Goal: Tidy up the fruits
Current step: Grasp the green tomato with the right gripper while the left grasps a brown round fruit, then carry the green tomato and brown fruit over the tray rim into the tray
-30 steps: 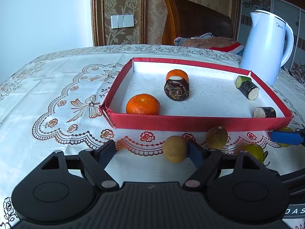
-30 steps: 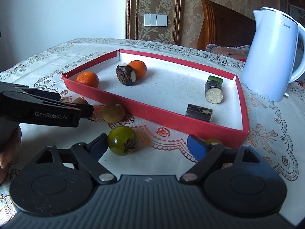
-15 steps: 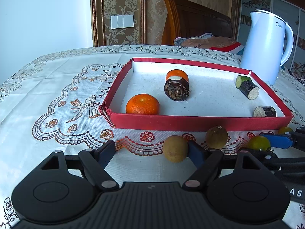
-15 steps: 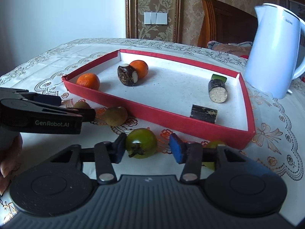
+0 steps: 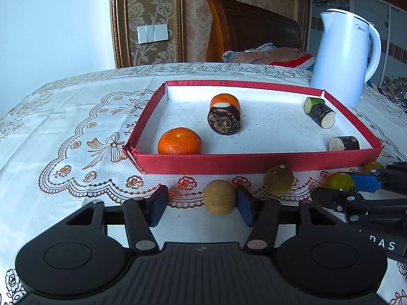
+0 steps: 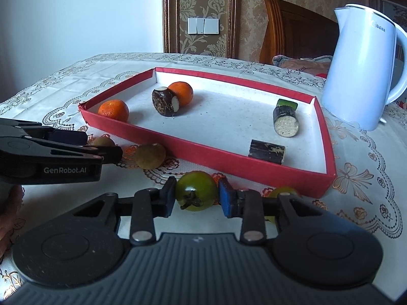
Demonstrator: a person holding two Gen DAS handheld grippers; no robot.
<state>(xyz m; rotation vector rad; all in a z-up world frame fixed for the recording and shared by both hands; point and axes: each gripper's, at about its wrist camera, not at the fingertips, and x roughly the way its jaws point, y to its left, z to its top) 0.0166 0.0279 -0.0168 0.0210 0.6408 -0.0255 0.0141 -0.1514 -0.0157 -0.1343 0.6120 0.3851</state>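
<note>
A red tray [image 5: 254, 164] [image 6: 203, 150] holds two oranges [image 5: 179, 141] [image 6: 113, 110], a dark round fruit [image 5: 223, 120] and dark cane pieces [image 6: 285, 120]. My left gripper [image 5: 201, 203] is open; a brown round fruit [image 5: 219, 200] rests on the cloth against its right finger. A second brown fruit [image 5: 278, 180] [image 6: 150, 155] lies by the tray's front wall. My right gripper [image 6: 195, 197] is shut on a green tomato [image 6: 196, 193] [image 5: 339, 181] in front of the tray. Another green tomato [image 6: 282, 193] sits behind its right finger.
A white electric kettle [image 5: 344, 58] [image 6: 363, 68] stands behind the tray at the right. The table has a lace-patterned cloth [image 5: 63, 132]. A wooden headboard [image 5: 249, 30] and a wall with switches are beyond the table.
My right gripper has moved forward around the green tomato and closed its fingers on it. The left gripper has barely moved and stays open.
</note>
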